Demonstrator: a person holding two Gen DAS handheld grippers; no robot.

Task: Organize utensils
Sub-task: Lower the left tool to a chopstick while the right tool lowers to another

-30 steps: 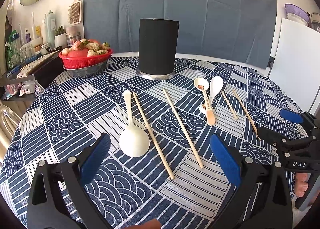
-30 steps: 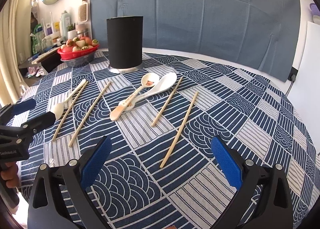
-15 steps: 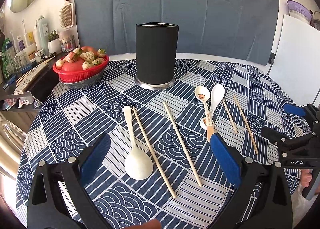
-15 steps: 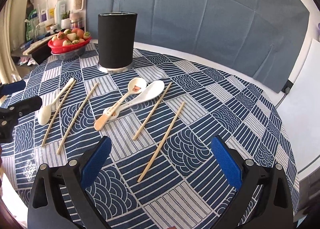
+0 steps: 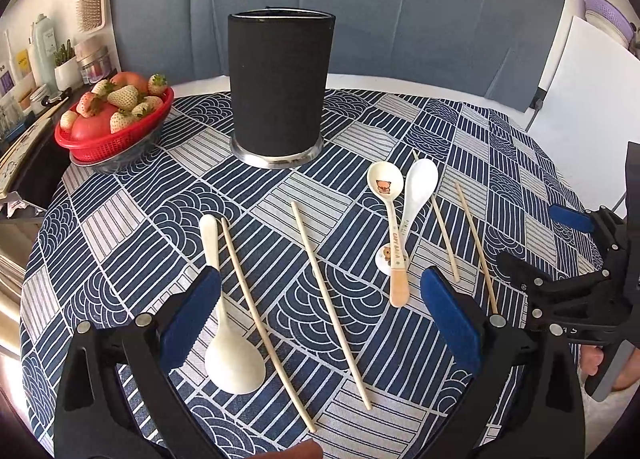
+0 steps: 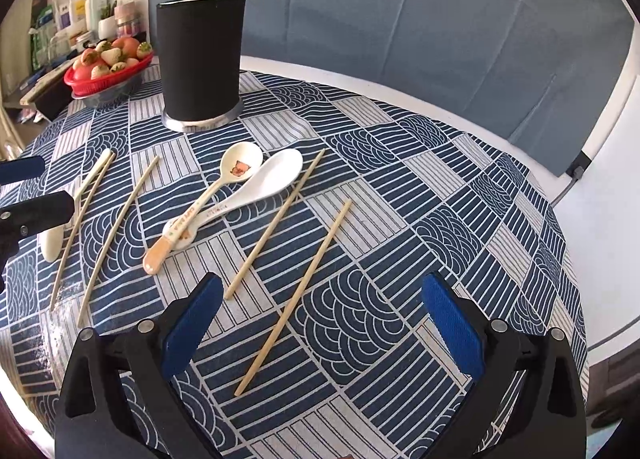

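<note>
In your left wrist view, the left tool (image 5: 320, 319) hangs wide and empty over the near part of the desk (image 5: 120, 219). Between its pads lie the cream spoon (image 5: 228, 323), bowl toward you and handle pointing away at the black holder (image 5: 280, 87), and two long chopsticks (image 5: 328, 299) running nearly the same way, so their long axes sit roughly in line with your reach. The cream spoon is just beside the left pad, which makes it this hand's nearest pick. Further right, the cartoon spoon (image 5: 390, 219) and white spoon (image 5: 416, 187) touch at their handles. In your right wrist view, the right tool (image 6: 320, 319) is likewise spread wide with nothing in it. A second pair of chopsticks (image 6: 296, 291) lies slanted, near ends toward this tool, far ends angled up and right. The nearer one ends between the pads, so I judge this hand better placed for that pair. Nothing is in the holder yet, as far as can be seen.
</note>
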